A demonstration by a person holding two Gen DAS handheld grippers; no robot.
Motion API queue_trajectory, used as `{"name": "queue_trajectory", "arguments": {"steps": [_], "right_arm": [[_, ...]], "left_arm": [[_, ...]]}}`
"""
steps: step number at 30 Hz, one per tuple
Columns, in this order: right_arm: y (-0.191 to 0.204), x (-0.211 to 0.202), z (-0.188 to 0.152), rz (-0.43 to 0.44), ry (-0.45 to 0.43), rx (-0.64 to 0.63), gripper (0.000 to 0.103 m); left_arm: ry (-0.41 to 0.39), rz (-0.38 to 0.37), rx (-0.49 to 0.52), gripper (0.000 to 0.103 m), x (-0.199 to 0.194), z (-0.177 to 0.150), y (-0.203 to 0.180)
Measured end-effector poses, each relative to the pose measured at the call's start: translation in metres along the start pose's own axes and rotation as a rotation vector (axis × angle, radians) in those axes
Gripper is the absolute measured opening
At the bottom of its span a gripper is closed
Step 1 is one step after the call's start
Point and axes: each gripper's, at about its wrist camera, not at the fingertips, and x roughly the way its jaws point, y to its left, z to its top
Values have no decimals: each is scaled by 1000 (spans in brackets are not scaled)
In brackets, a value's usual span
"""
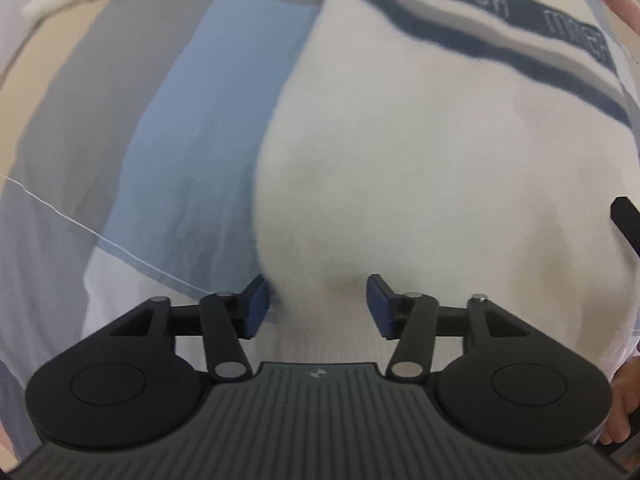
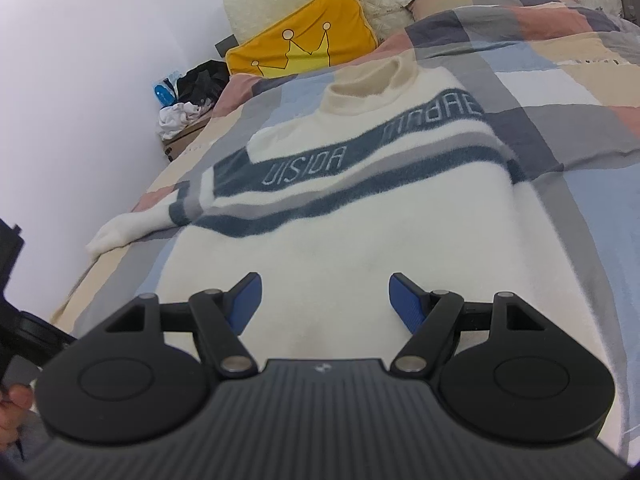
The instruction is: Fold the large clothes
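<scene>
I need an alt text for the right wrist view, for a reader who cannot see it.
A cream knitted sweater with blue-grey lettered stripes lies flat on a patchwork check bedspread, its collar at the far end. In the foreground, the black right gripper with blue pads is open just above its hem. A yellow crown cushion leans behind.

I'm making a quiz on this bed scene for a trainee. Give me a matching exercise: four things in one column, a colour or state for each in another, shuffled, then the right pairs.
Things:
1. sweater
2. cushion
3. left gripper
4. bedspread

Colours or states:
A. yellow, with a crown drawn on it
B. open, over the white knit
C. cream, crossed by blue lettered bands
D. a check of grey, blue, pink and beige

Pairs: 1-C, 2-A, 3-B, 4-D
</scene>
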Motion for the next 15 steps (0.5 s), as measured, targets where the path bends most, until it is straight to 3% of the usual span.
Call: {"name": "queue_trajectory", "arguments": {"steps": [7,12,15], "right_arm": [[-5,-9,6,-40,-29,0,73],[-6,-16,11,-127,-55,-56,73],[-16,-21,15,-128,-67,-28,73]], "left_arm": [[-160,-59,74,76,-51,0,-19],[-395,-60,146,76,-90,10,-46],[-452,-122,123,76,-102,20,-63]]}}
